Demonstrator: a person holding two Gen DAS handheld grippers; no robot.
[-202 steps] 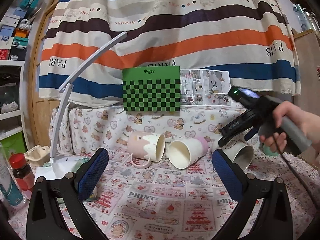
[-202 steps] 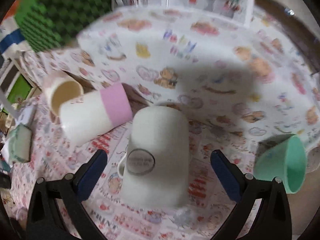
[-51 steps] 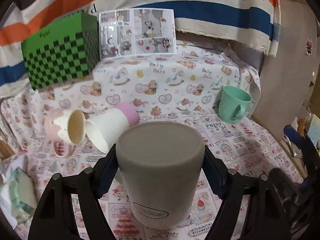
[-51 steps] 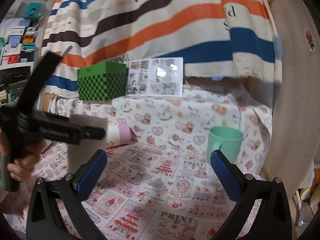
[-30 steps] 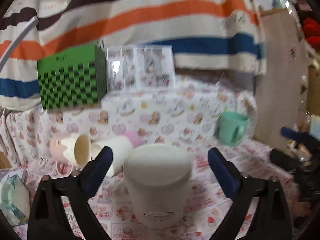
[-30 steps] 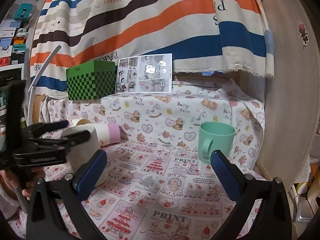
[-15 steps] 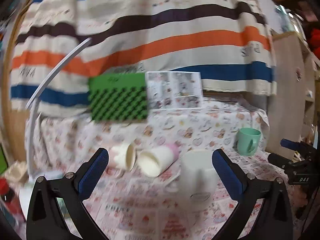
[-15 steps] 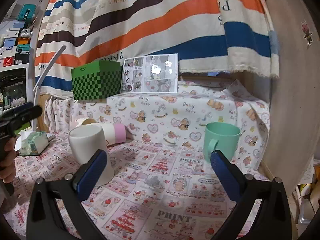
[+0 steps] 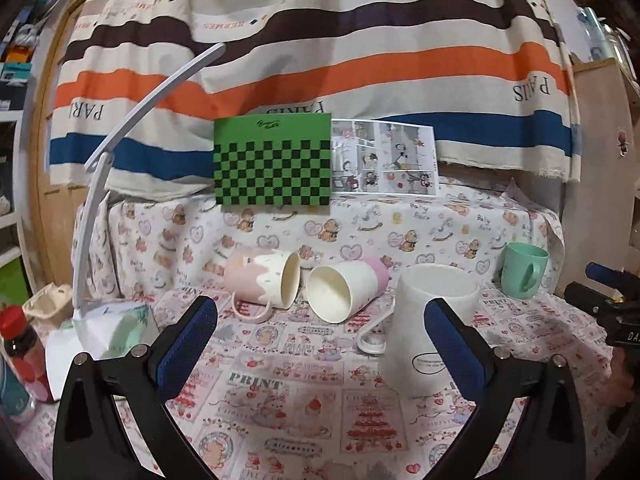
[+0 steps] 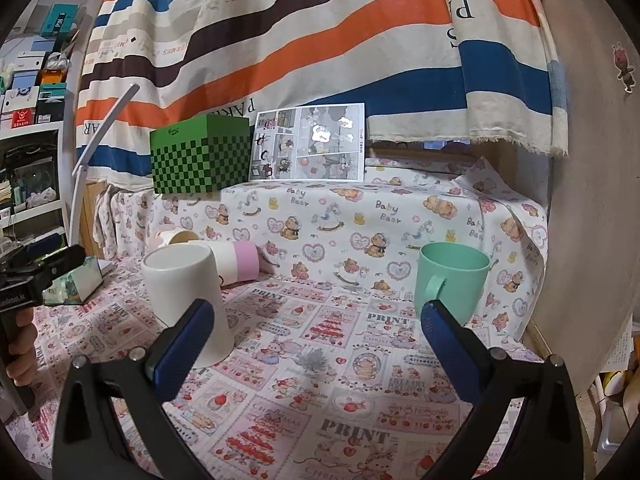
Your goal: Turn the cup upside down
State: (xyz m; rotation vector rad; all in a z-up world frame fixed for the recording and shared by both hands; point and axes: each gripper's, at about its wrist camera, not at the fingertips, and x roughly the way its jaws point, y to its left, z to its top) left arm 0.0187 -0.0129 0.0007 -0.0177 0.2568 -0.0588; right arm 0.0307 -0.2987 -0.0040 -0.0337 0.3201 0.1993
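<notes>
The white cup (image 9: 430,326) stands upside down on the patterned tablecloth (image 9: 304,400), base up, handle to its left. The left gripper (image 9: 320,342) is released, fingers spread wide, holding nothing, near the cup but apart from it. The right gripper (image 10: 312,344) is likewise spread and holds nothing. Beyond the white cup, a pink-banded cup (image 9: 344,286) and a pink mug (image 9: 262,280) lie on their sides, touching. A green mug (image 10: 450,278) stands upright at far right. A green checkered box (image 9: 274,162) sits on the far ledge.
</notes>
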